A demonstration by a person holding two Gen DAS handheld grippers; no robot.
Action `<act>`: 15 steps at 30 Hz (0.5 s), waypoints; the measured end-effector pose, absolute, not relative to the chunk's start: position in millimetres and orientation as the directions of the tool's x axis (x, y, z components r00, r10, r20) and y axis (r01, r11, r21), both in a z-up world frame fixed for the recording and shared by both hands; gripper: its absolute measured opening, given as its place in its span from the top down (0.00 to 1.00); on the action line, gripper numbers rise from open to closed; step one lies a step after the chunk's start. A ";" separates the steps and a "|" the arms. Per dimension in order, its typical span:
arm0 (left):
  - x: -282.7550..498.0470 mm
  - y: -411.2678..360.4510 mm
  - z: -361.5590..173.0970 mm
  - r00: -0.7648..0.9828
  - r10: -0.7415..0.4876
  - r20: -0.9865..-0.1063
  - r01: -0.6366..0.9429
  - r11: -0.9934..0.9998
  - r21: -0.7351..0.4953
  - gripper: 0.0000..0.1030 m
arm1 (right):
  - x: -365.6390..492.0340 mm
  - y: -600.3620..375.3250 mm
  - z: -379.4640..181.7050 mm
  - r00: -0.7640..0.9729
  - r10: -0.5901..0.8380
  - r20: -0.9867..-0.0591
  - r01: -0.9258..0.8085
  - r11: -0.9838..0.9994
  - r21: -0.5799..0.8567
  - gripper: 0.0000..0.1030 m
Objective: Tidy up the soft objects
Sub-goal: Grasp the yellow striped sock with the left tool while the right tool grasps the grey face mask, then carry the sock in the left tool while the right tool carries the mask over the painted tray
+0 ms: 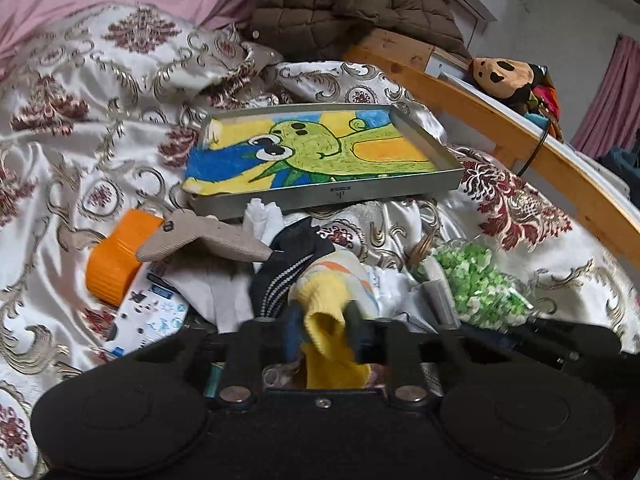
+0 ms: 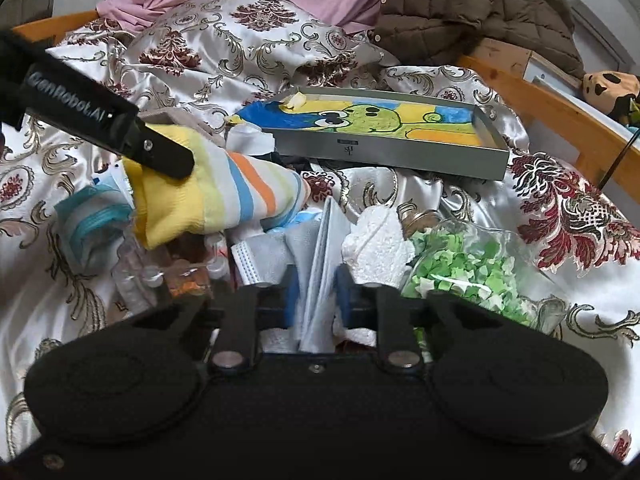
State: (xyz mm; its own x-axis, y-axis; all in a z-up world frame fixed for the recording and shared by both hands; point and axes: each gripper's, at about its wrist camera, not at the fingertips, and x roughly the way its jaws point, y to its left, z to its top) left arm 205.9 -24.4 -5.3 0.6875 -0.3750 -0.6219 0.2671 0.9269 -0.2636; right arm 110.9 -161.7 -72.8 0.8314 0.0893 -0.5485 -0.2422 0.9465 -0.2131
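My left gripper [image 1: 322, 316] is shut on the yellow cuff of a striped sock [image 1: 332, 280] at the near end of a pile of soft things. From the right wrist view, the same gripper [image 2: 176, 166] reaches in from the left and pinches that sock [image 2: 232, 196]. My right gripper [image 2: 318, 290] is shut on a folded pale grey-blue cloth [image 2: 326, 240] standing on edge between its pads. A beige sock [image 1: 200, 240], a black striped sock [image 1: 284, 268] and a white sock [image 1: 262, 216] lie in the pile. Beyond them sits a grey tray [image 1: 328, 194] lined with a dragon-print towel [image 1: 312, 148].
Everything lies on a rumpled patterned satin bedspread [image 1: 80, 120]. An orange tape roll [image 1: 116, 256] and a bag of green paper stars [image 1: 480, 284] flank the pile. A white crumpled wad [image 2: 376, 248], a face mask [image 2: 248, 268] and small clear bottles [image 2: 136, 276] lie near. A wooden bed rail [image 1: 520, 136] borders the right.
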 end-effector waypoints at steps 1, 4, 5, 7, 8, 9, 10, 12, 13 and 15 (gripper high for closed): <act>206.6 -24.7 -3.7 0.684 -0.380 -0.623 0.266 0.925 -0.273 0.95 | 110.1 -161.3 -71.9 0.834 0.093 -0.544 -0.241 0.948 -0.207 0.95; 204.0 -27.9 5.0 0.688 -0.387 -0.615 0.278 0.922 -0.269 0.96 | 103.4 -164.8 -66.8 0.848 0.103 -0.520 -0.241 0.948 -0.207 0.99; 201.9 -29.4 8.7 0.690 -0.387 -0.612 0.285 0.922 -0.262 0.96 | 101.3 -166.1 -64.4 0.853 0.109 -0.510 -0.244 0.948 -0.205 0.99; 196.5 -32.5 17.8 0.699 -0.382 -0.605 0.293 0.924 -0.244 0.96 | 95.5 -168.3 -58.6 0.865 0.121 -0.487 -0.246 0.948 -0.202 1.00; 194.0 -32.7 22.5 0.703 -0.381 -0.601 0.298 0.925 -0.238 0.96 | 91.2 -169.8 -54.8 0.871 0.130 -0.473 -0.250 0.947 -0.200 1.00; 191.5 -33.9 28.7 0.709 -0.380 -0.595 0.302 0.925 -0.231 0.96 | 88.1 -171.2 -51.8 0.880 0.137 -0.455 -0.251 0.947 -0.199 1.00; 189.3 -34.2 34.4 0.715 -0.379 -0.587 0.306 0.925 -0.225 0.96 | 83.6 -172.1 -48.3 0.891 0.143 -0.432 -0.250 0.947 -0.201 1.00; 186.9 -35.2 50.2 0.730 -0.382 -0.567 0.312 0.924 -0.221 0.96 | 75.8 -176.0 -41.0 0.911 0.155 -0.383 -0.242 0.952 -0.189 1.00; 186.7 -35.7 58.2 0.737 -0.383 -0.557 0.315 0.924 -0.219 0.96 | 72.4 -179.5 -36.5 0.920 0.168 -0.355 -0.240 0.956 -0.169 1.00; 188.4 -38.0 75.0 0.751 -0.385 -0.536 0.324 0.923 -0.210 0.96 | 68.8 -185.7 -28.3 0.936 0.184 -0.300 -0.234 0.963 -0.137 1.00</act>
State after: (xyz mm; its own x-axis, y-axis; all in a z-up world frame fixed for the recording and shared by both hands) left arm 188.4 -38.0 75.0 0.7511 -0.3852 -0.5361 0.3236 0.9227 -0.2096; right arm 68.8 -185.7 -28.3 0.9360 0.1844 -0.2997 -0.2337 0.9626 -0.1375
